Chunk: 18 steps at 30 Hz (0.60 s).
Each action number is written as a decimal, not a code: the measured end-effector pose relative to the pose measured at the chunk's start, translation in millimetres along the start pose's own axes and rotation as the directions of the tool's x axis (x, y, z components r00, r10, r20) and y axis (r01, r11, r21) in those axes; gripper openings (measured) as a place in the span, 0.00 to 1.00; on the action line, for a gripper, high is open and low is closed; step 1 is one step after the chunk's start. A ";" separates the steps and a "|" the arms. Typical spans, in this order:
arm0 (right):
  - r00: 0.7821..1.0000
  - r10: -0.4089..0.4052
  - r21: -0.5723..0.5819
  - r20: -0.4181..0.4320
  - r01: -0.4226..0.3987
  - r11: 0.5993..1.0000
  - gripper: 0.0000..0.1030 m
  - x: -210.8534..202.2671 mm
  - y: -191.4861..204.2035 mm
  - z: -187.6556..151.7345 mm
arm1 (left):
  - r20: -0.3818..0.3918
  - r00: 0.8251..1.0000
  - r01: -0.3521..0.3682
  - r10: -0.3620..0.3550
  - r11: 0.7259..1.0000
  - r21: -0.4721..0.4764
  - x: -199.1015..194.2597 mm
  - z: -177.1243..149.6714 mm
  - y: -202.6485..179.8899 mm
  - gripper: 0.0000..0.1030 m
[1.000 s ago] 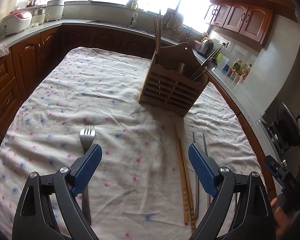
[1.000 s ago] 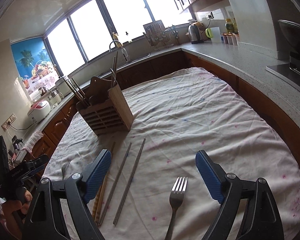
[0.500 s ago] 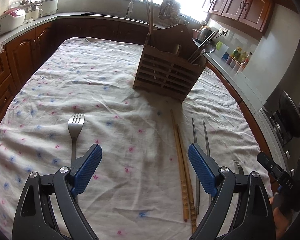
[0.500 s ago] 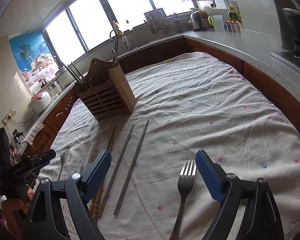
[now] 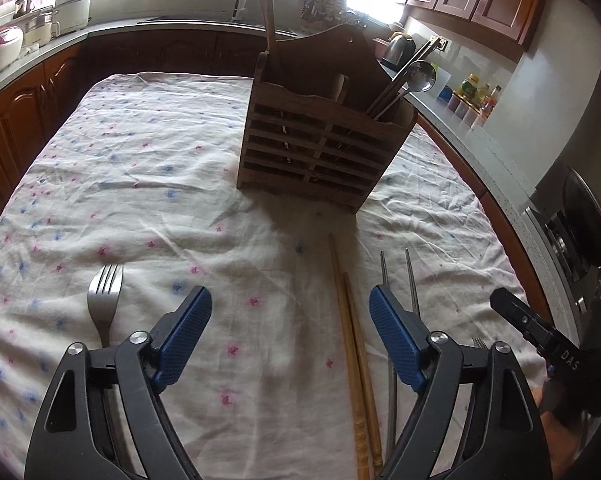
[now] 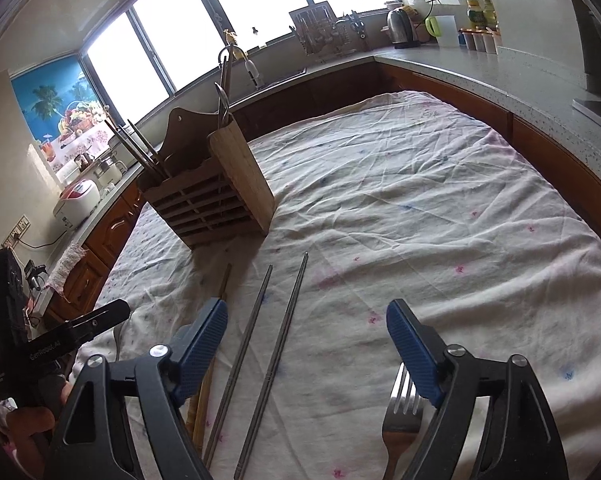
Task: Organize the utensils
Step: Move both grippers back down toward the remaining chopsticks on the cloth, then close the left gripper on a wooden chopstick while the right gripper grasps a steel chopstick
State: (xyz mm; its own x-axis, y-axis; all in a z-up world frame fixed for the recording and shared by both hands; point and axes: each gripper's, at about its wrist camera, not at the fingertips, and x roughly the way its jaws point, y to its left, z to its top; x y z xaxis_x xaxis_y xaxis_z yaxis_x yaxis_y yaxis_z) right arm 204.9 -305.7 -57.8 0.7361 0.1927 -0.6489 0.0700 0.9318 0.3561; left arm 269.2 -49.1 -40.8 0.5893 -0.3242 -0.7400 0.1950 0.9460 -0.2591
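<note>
Cloth-covered bench (image 5: 148, 184) carried a caddy (image 5: 320, 152) at 12 o'clock; left gripper (image 5: 290, 336) and right gripper (image 6: 306, 346) had just been narrowing, still apart, gripping nothing.

On the cloth lie 2 forks (image 5: 104, 300) (image 6: 404, 412); 2 wooden chopsticks (image 5: 354, 344); 2 metal chopsticks (image 6: 268, 344); 1 wooden holder (image 5: 320, 148).

White letters "DAS" stand on the right hand-held gripper (image 5: 548, 344); other print is unreadable.
</note>
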 end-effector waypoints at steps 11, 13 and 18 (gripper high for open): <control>0.989 0.004 0.006 -0.149 -0.003 1.000 0.26 75.9 9.0 16.3 | -0.112 0.993 0.053 -0.045 0.997 0.064 54.5 26.8 -23.1 0.38; 0.986 0.000 0.005 -0.167 0.001 1.000 0.26 86.0 8.2 18.1 | -0.135 0.990 0.055 -0.044 0.995 0.078 63.8 30.3 -28.1 0.36; 0.979 -0.036 -0.033 -0.200 0.030 0.999 0.12 102.7 6.3 18.7 | -0.187 0.981 0.064 -0.041 0.991 0.121 86.9 35.8 -38.6 0.30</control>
State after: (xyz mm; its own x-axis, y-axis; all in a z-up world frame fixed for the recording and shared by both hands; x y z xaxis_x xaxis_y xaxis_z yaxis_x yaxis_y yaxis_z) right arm 293.5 -285.7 -109.6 0.5834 0.2170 -0.7827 0.0699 0.9466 0.3146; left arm 340.9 -113.5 -72.9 0.4235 -0.3582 -0.8321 0.3258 0.9173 -0.2291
